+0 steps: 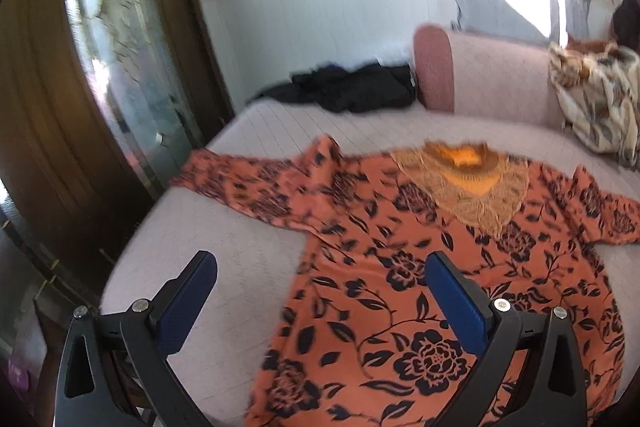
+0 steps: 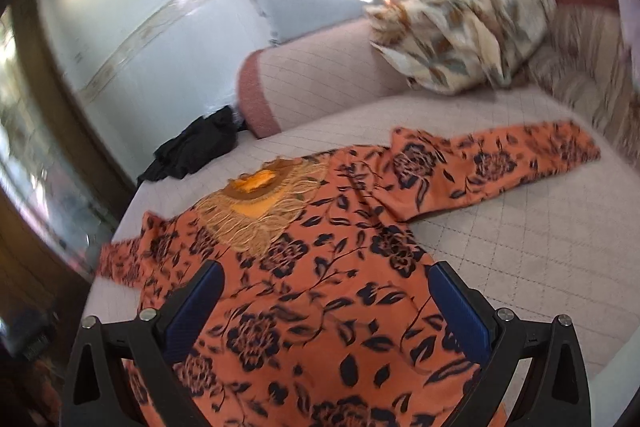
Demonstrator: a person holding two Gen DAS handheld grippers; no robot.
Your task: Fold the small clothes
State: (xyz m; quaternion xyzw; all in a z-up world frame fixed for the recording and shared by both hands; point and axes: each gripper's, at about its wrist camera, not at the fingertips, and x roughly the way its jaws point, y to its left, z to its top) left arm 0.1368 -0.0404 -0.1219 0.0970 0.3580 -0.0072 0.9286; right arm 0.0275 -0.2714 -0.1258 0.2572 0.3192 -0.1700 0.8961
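Left gripper (image 1: 320,275): fingers spread wide, nothing between them, hovering over the shirt's left edge.
Right gripper (image 2: 326,281): same deal, wide open and empty, over the shirt's lower body.
Shirt (image 1: 420,287): orange with dark flowers, lying flat face-up on the bed (image 1: 224,267), both sleeves stretched out sideways, tan embroidered neckline (image 1: 466,187) at the far end.
Black clothes (image 1: 356,87): bunched up at the far side of the bed, next to the pink bolster (image 1: 434,67).
Patterned bundle (image 2: 464,23): cream and brown cloth heaped by the bolster, well apart from the shirt.
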